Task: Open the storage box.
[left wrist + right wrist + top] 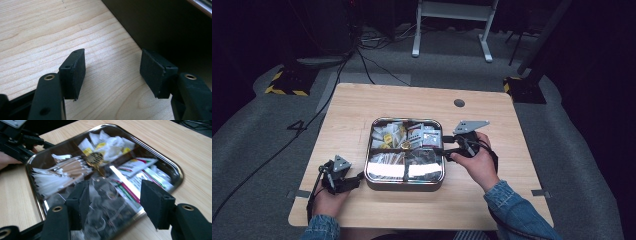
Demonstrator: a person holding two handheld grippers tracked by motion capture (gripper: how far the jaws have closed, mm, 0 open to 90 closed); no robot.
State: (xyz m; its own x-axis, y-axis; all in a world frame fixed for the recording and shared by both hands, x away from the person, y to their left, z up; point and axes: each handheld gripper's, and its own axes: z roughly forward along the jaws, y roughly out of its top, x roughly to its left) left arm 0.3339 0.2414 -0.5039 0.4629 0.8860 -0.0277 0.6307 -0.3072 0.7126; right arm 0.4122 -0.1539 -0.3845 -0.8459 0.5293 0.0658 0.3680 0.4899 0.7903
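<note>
Near the middle of the tabletop (362,107) sits a square metal tray (406,184) with rounded corners, split by a cross divider into four compartments holding sachets and packets. The right tongs (448,145) hover just over its right rim, pointing leftward across the tray; in the right gripper view (112,197) the jaws stand parted with nothing pinched between them, and the clear-wrapped packets (105,207) of the near compartment lie directly below and ahead. The frames do not settle whether the pads brush anything; they look released. White sachets (47,181) and paper sticks (72,166) lie in the compartment farther along the tongs' line, red-and-green printed packets (136,167) to one side, yellow-marked sachets (105,143) at the far corner.

The left tongs (358,178) rest low on the tabletop just beside the tray's front-left corner, jaws apart and empty; in the left gripper view (112,72) only bare wood lies between the pads, with the tray's dark wall (155,25) close ahead on one side.

My judgement: the right hand is the nearer one to the contents, and any pick turns on a short drop from the rim into the near right compartment. Divider walls and the raised rim hem that drop in, while open tabletop to the right leaves ample room for withdrawing
</note>
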